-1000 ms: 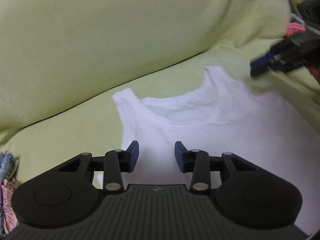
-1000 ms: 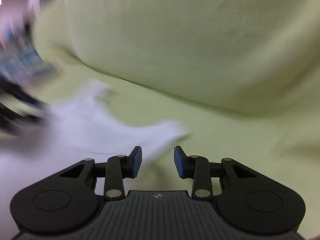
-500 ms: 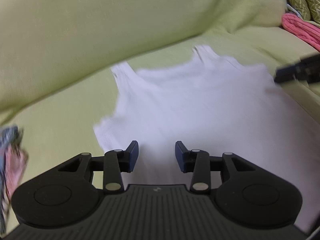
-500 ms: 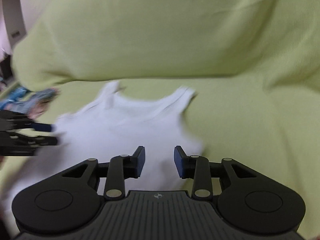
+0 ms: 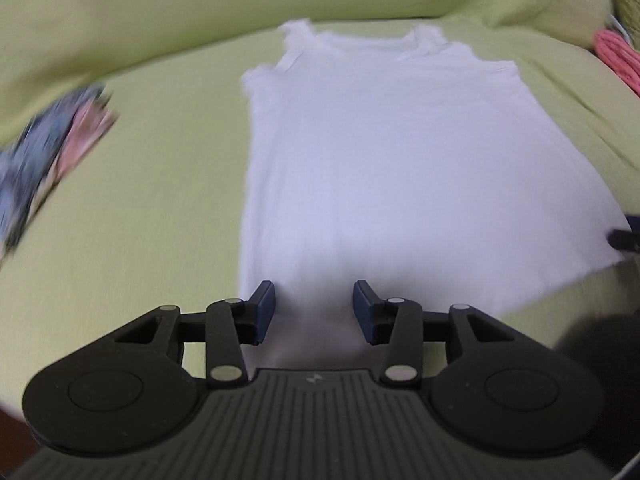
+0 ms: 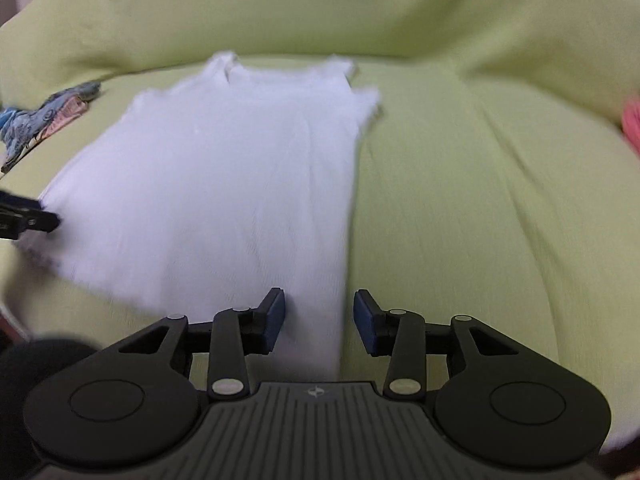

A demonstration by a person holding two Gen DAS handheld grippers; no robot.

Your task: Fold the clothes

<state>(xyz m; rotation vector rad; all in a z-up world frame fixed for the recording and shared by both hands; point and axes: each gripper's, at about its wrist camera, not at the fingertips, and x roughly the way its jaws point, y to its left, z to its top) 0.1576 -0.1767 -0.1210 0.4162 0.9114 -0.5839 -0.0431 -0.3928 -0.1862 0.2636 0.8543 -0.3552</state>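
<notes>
Opening on both sides: left gripper point(image 5: 314, 312) and right gripper point(image 6: 319, 320) hang over the near hem corners of the vest point(image 5: 404, 168), pads apart, nothing pinched. Vest lies flat on the green sofa point(image 5: 152, 200), straps far; patterned cloth point(image 5: 48, 152) left of vest, pink cloth point(image 5: 618, 58) right.

1 white tank top point(image 5: 404, 168), 2 grippers — 1 patterned cloth point(image 5: 48, 152), 1 pink garment point(image 5: 618, 58)

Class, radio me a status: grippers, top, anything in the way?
Both grippers, left and right, opening at the hem, nothing pinched. White top flat on green cover. Nothing in the way.
</notes>
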